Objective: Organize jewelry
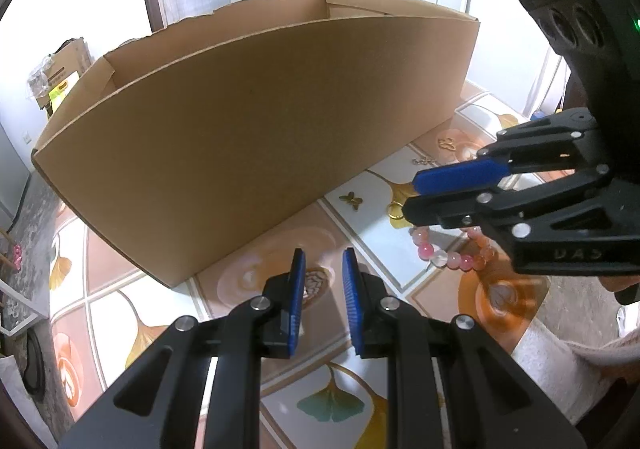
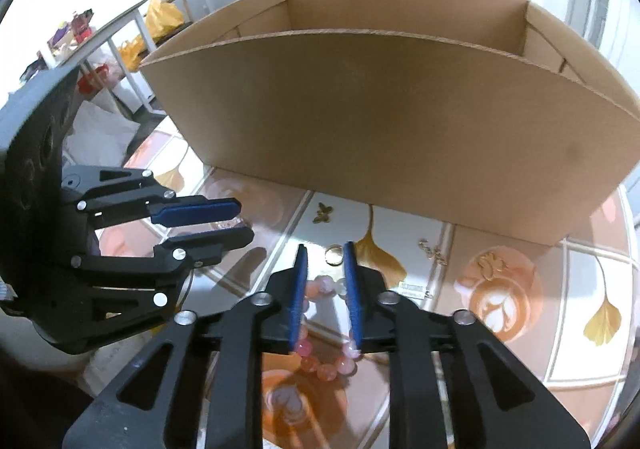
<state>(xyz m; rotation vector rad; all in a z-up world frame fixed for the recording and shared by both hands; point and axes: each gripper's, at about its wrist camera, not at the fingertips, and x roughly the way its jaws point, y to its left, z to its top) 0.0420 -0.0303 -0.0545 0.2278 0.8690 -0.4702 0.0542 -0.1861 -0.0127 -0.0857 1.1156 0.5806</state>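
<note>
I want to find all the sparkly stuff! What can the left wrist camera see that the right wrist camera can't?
Only the left wrist view shows a cream sleeve at the lower right. Only the right wrist view shows a yellow plastic bag and a cluttered white table behind the box. Both show the open cardboard box, and in front of it the pink bead bracelet, a gold butterfly charm and a gold ring, all lying on the patterned tablecloth.
</note>
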